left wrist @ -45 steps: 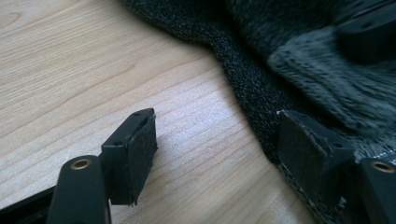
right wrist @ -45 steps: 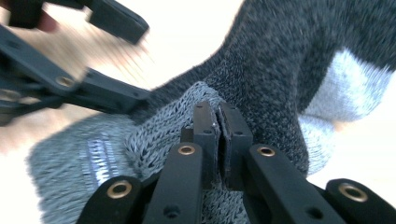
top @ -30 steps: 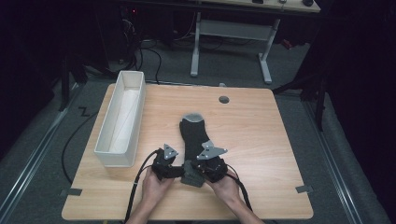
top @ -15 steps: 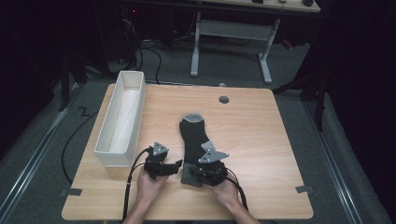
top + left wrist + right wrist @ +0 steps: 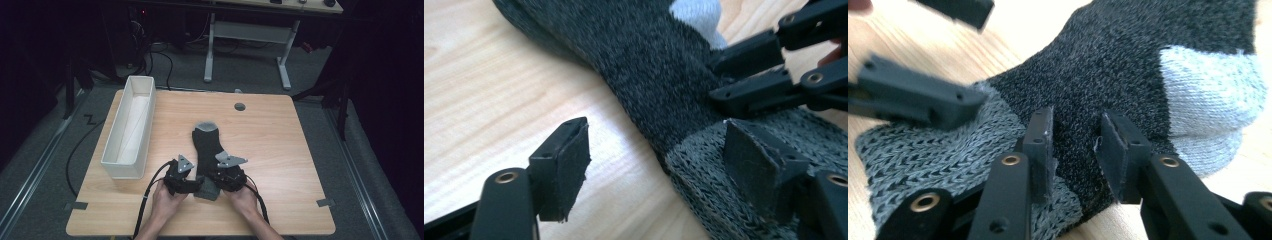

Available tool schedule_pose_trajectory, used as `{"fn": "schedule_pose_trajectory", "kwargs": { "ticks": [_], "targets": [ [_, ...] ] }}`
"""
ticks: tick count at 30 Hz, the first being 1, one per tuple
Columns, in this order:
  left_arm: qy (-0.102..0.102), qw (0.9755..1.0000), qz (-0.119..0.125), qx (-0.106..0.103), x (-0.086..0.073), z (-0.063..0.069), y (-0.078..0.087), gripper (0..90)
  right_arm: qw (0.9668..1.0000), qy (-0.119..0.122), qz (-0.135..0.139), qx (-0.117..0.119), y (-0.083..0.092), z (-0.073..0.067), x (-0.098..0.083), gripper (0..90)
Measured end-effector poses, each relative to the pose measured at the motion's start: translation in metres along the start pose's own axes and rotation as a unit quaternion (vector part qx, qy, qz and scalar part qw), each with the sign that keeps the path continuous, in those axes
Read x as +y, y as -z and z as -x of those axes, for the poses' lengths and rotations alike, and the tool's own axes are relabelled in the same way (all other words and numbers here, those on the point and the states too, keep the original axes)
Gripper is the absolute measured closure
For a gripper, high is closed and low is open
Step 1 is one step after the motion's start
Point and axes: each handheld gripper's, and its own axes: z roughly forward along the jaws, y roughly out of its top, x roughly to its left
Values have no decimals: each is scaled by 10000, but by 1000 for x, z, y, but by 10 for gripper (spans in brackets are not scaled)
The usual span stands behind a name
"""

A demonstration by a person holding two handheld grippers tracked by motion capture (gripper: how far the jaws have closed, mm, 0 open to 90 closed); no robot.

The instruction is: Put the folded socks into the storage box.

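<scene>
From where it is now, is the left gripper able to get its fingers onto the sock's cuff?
Probably yes. The left gripper stands open over the grey cuff of the sock, one finger already over the knit, the other over bare table; nothing lies between.

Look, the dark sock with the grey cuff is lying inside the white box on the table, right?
Not quite. The high view shows the sock lying flat on the bare table, to the right of the white box, not inside it.

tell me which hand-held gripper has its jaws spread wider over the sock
The left hand-held gripper: its jaws straddle the sock cuff's edge. The right hand-held gripper stands narrower.
</scene>
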Motion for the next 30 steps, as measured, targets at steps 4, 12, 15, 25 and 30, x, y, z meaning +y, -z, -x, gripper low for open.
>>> {"fn": "schedule_pose_trajectory", "kwargs": {
  "ticks": [4, 12, 15, 25, 30],
  "targets": [
    [111, 9999, -22, -42, -1, -3, 0, 275, 9999, 59, -59, -126, 5, 1, 2, 587],
    [159, 9997, -126, -123, -3, -4, -1, 283, 9987, -46, 294, -408, 1, 13, 36, 699],
    [137, 9997, -162, -147, -4, -4, -1, 283, 9984, -139, 263, -487, -8, 19, 38, 698],
    [98, 9996, -152, -224, -8, 4, 2, 330, 9977, -116, 35, -672, -21, 24, 31, 567],
    [118, 9994, -165, -264, -6, 5, 5, 335, 9978, -129, 274, -597, -14, 23, 35, 571]
  ]
}}
